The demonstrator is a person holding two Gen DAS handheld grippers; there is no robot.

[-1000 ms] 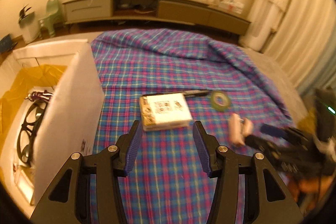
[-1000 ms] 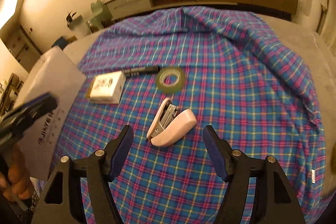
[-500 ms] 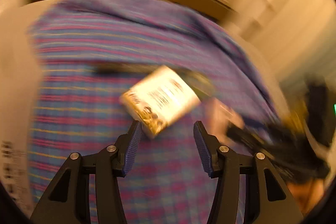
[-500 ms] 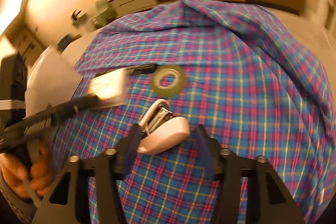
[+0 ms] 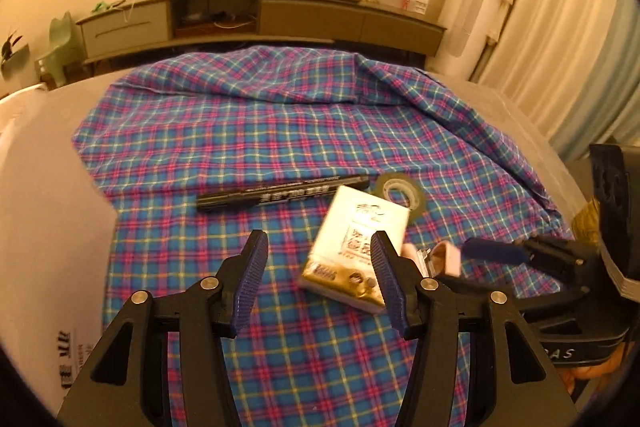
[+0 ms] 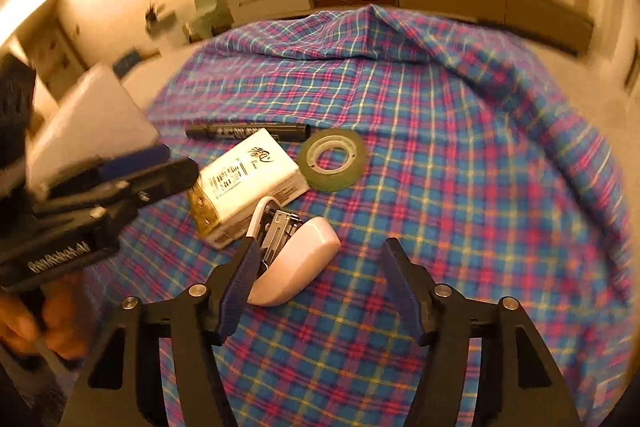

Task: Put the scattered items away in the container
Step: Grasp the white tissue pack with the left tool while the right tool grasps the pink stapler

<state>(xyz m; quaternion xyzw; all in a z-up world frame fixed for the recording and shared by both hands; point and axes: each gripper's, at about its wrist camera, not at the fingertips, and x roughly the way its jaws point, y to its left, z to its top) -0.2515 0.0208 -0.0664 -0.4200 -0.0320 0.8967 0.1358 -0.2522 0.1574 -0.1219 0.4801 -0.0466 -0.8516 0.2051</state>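
Observation:
A white and gold card box (image 5: 356,247) (image 6: 248,183) lies on the plaid cloth, just ahead of my open left gripper (image 5: 318,279), close to its right finger. A black marker (image 5: 280,193) (image 6: 248,131) and a green tape roll (image 5: 400,189) (image 6: 332,159) lie behind the box. A pink-white stapler (image 6: 292,267) (image 5: 436,259) lies open beside the box, between the fingers of my open right gripper (image 6: 320,287), against the left finger. The white container (image 5: 44,227) (image 6: 92,123) stands at the left.
The plaid cloth (image 5: 280,115) covers the table, bunched in folds at the far side. A low grey cabinet (image 5: 260,19) runs along the back wall. Curtains (image 5: 560,27) hang at the right.
My left gripper swung right, away from the container, and now faces the card box, which has turned and shifted toward the stapler. My right gripper moved in around the stapler.

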